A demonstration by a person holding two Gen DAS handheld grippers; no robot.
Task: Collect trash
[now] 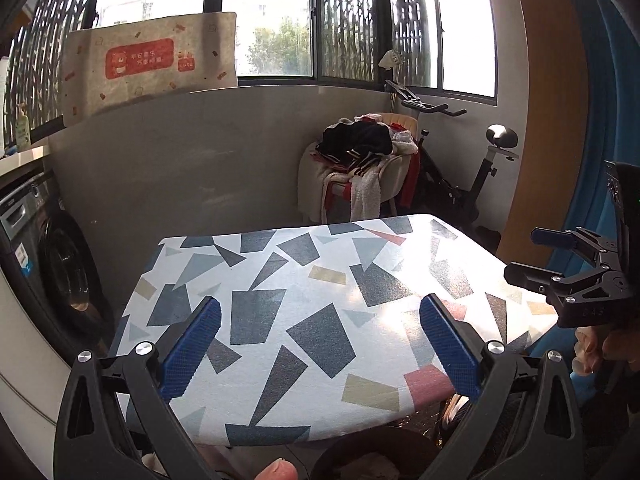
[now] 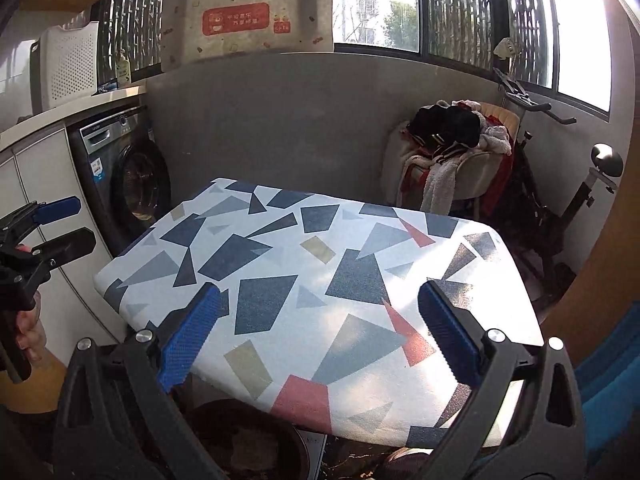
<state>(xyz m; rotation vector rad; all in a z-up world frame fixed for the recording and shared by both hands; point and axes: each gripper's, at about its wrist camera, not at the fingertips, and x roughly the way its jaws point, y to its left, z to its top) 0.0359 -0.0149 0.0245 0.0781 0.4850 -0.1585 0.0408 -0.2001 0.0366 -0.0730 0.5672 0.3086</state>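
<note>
Left wrist view first: the left gripper (image 1: 320,336) hangs above the near end of the patterned board (image 1: 304,304), its blue pads spread wide with nothing between them. Off the board's right edge the right gripper (image 1: 532,254) comes in sideways, jaws parted and empty, with the person's fingers (image 1: 588,350) curled on the handle below it. Behind the board, a chair piled with clothes (image 1: 360,160) stands in the corner, an exercise bike (image 1: 460,168) just to its right. To the board's left sits a washing machine (image 1: 52,264). Under the board's near edge, a dark round bin (image 1: 372,460) shows crumpled pale material inside; whether that is the trash cannot be told for sure. No loose trash lies on the board itself.

Over to the right wrist view: the right gripper (image 2: 320,336) is also wide apart and empty above the board (image 2: 320,288). The left gripper (image 2: 60,224) pokes in beyond the board's left edge, jaws parted. The dark bin (image 2: 248,440) sits below the board's near edge.
</note>
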